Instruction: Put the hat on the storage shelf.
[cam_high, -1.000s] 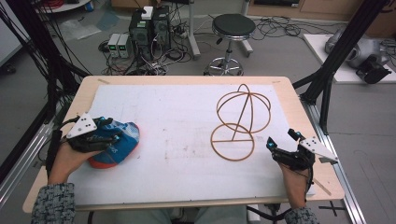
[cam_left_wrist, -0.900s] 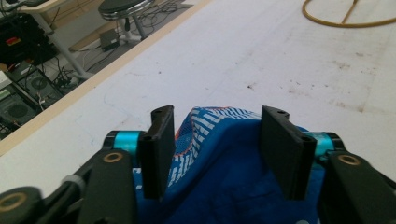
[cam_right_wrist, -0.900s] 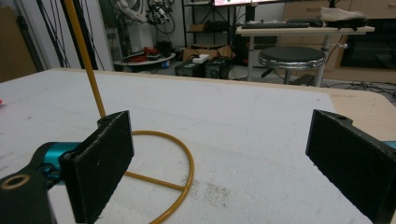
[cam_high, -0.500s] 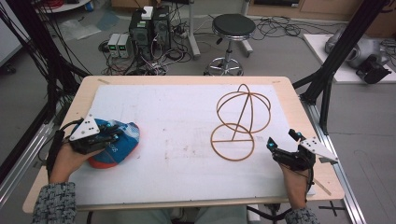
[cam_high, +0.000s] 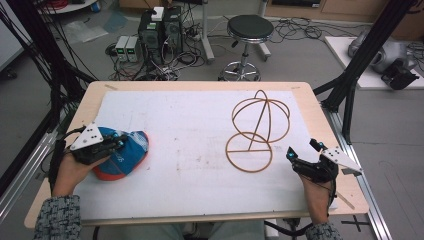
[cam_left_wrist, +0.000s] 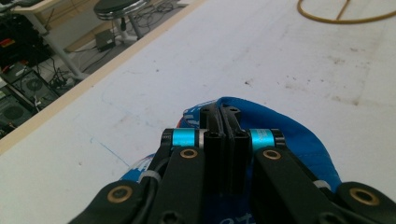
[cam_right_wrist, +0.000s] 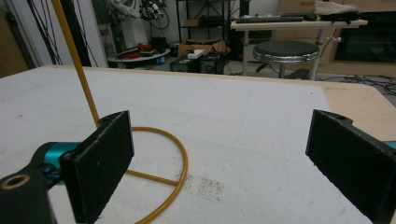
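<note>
Blue cap (cam_high: 121, 150) pinched by left gripper (cam_left_wrist: 224, 122); right gripper (cam_right_wrist: 219, 154) gapes beside wire stand (cam_high: 257, 131).

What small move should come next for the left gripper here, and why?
Probably a short lift. The left gripper has its jaws pressed together on the fabric of the blue cap, which lies on the white table cover. The right gripper waits open beside the wire stand, whose dome looks fit to carry a cap.
</note>
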